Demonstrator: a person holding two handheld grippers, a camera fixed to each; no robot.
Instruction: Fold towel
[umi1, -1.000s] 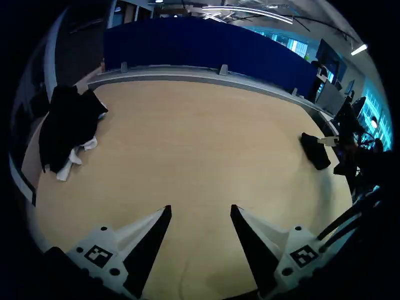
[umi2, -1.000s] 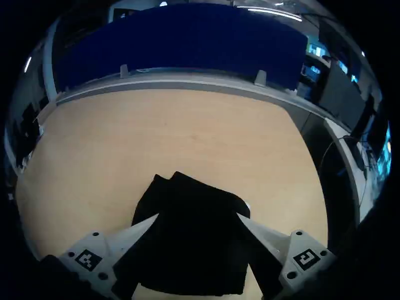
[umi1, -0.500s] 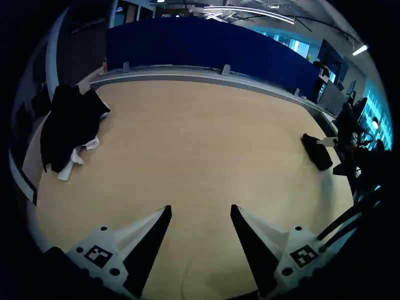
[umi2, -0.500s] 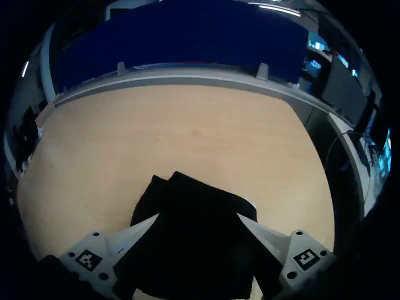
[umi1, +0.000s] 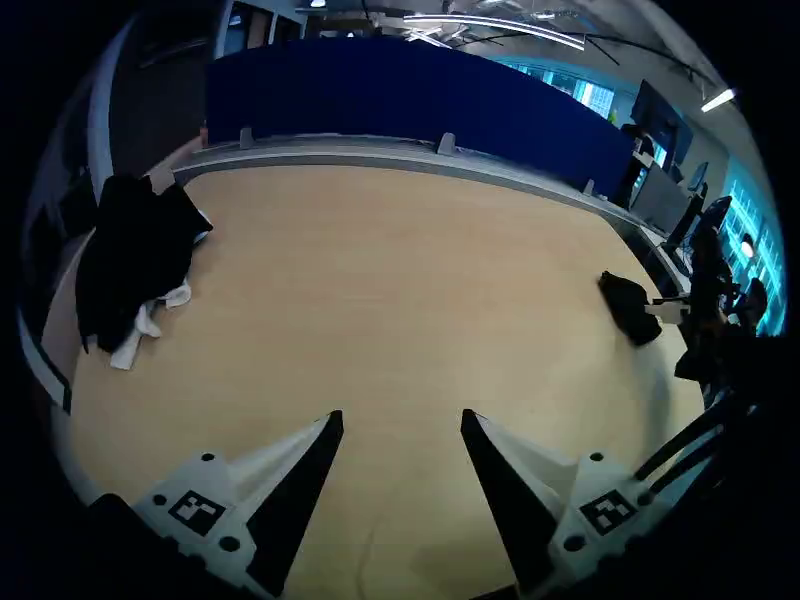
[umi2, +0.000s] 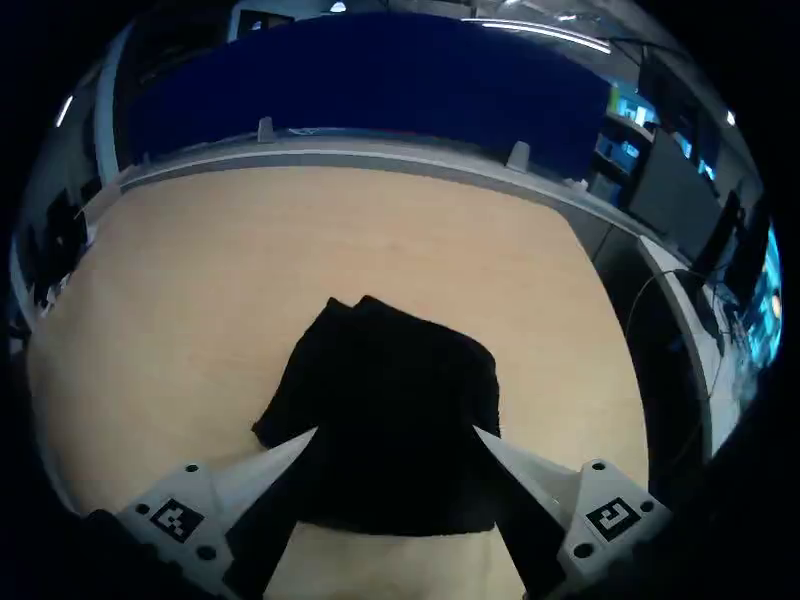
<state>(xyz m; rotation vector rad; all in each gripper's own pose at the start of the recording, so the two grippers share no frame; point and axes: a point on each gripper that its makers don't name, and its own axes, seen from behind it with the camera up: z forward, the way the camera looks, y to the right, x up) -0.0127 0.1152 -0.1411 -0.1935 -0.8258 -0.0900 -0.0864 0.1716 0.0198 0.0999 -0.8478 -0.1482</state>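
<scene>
Between the white, black-lined fingers of the right gripper (umi2: 396, 432), a folded black towel (umi2: 385, 370) is seen lying on the pale wooden tabletop (umi2: 230, 260), gathered into a compact, roughly square bundle. The jaws are spread wide on either side of its near edge. The cloth appears to be released rather than pinched, though the inner faces of the fingers are masked by the dark fabric and contact cannot be ruled out. The left gripper (umi1: 400, 415) is held over bare wood with its jaws parted and nothing between them.

The folding itself is judged to be done or all but done, and the step in hand is taken to be the setting-down of the bundle. What is called for next is a clean withdrawal of the right gripper, straight back and slightly up, so that the top layer is not dragged open; a fresh cloth could then be fetched.

Farther off, at the table's left edge in the left gripper view, a heap of black and white cloths (umi1: 135, 265) is draped, well apart from the bundle. Behind the table a dark blue partition screen (umi1: 400, 90) is stood along a grey rail (umi1: 400, 155). How many layers the bundle holds cannot be made out, its folds being lost in the black, and the office beyond the table's right edge is reduced to dark shapes.
</scene>
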